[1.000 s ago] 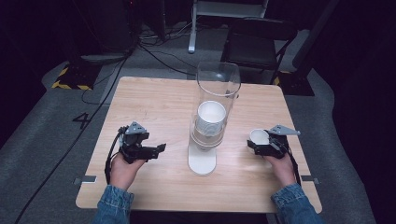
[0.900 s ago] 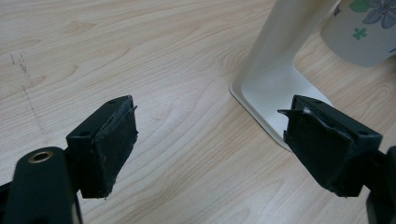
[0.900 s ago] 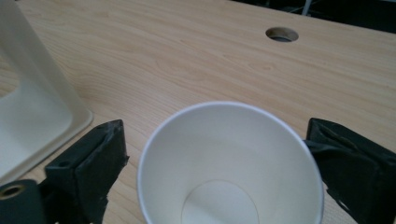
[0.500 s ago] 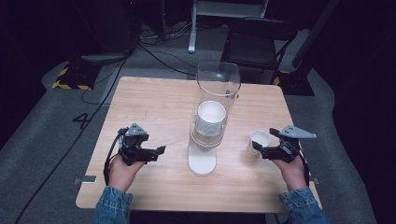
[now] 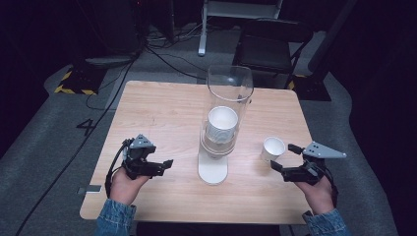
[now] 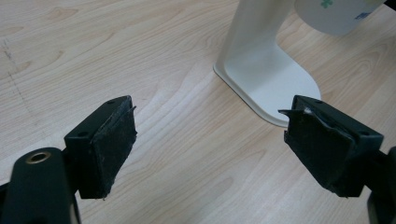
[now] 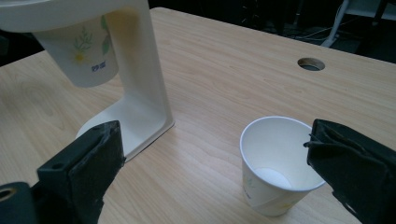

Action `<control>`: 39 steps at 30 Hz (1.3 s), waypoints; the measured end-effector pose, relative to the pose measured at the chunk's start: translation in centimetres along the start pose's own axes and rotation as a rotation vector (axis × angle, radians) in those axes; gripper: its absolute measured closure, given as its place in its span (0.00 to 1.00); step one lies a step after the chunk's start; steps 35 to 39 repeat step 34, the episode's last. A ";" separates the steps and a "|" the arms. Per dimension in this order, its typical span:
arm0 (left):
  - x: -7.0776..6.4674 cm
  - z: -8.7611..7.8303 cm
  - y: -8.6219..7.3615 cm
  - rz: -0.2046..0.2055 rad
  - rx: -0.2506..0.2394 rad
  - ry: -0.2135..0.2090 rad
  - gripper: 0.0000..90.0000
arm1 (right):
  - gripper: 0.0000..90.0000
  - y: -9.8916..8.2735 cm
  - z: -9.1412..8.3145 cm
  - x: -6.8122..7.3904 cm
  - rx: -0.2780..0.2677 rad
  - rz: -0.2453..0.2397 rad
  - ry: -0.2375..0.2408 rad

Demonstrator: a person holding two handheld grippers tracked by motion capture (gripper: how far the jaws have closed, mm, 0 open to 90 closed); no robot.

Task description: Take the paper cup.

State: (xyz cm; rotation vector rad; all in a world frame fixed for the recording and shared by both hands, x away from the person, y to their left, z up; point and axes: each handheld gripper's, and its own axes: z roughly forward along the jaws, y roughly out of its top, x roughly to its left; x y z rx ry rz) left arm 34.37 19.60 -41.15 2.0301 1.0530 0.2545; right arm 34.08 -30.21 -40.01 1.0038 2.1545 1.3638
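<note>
A white paper cup [image 5: 273, 147] [image 7: 280, 149] stands upright on the wooden table [image 5: 162, 113], right of the dispenser. My right gripper [image 5: 282, 156] [image 7: 215, 154] hovers just behind it, open, its pads clear of the cup. Its jaws have just been opening wide, then came in a trifle, and nothing is gripped between them. The cup dispenser has a clear tube [image 5: 229, 93], a white stand [image 7: 144, 70] and a white base [image 5: 212, 169] [image 6: 271, 79]. A stack of cups [image 5: 222, 123] [image 7: 81, 51] hangs from it. My left gripper [image 5: 166, 166] [image 6: 210, 135] rests open left of the base, with nothing between its fingers.
A round cable hole [image 7: 311, 64] sits in the tabletop beyond the cup. A dark chair [image 5: 273, 39] and floor cables [image 5: 167, 54] lie behind the table. The table's right edge [image 5: 307, 128] is close to my right hand.
My right gripper, which was around the cup, has let it go and drawn back to the right and upward. The cup stays standing on the table. The left gripper has kept still.
</note>
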 end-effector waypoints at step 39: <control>0.3 -0.4 -0.3 -0.003 0.004 0.001 0.18 | 0.08 -4.0 -2.5 0.2 0.031 0.016 -0.112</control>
